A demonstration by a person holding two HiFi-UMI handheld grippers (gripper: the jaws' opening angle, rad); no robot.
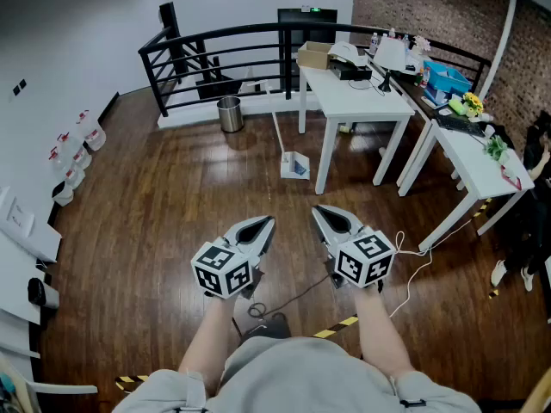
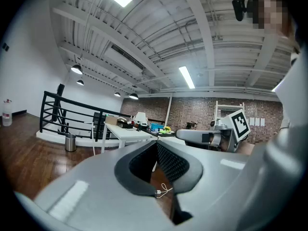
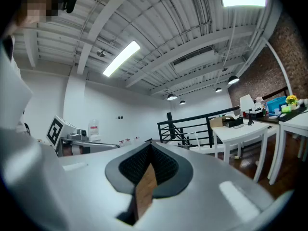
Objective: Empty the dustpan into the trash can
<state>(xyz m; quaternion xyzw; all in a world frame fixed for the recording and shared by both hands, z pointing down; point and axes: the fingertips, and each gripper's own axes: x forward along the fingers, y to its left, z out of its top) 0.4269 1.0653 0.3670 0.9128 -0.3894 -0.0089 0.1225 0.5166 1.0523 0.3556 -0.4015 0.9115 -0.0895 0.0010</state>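
Item: dustpan (image 1: 294, 165), long-handled and upright. It stands on the wood floor (image 1: 155, 222) at centre frame in the head view, just beside a leg of the white table (image 1: 357, 101), with its thin pole rising toward upper left. Likely light, stiff plastic. The pole looks smooth and narrow and may twist between the pads, so take it high with one gripper and steady it low near the pan with the other before you tip. The contents are too small to make out; judge them loose and keep the pan level while you carry it. Destination: trash can (image 1: 229, 114), a small metal cylinder at upper centre-left, at the foot of the black railing (image 1: 215, 46) and near the dustpan. Tools: left gripper (image 1: 267, 222) and right gripper (image 1: 318, 211), low in frame and well apart from both items. Each has its jaws brought together at the tips, with nothing between them.
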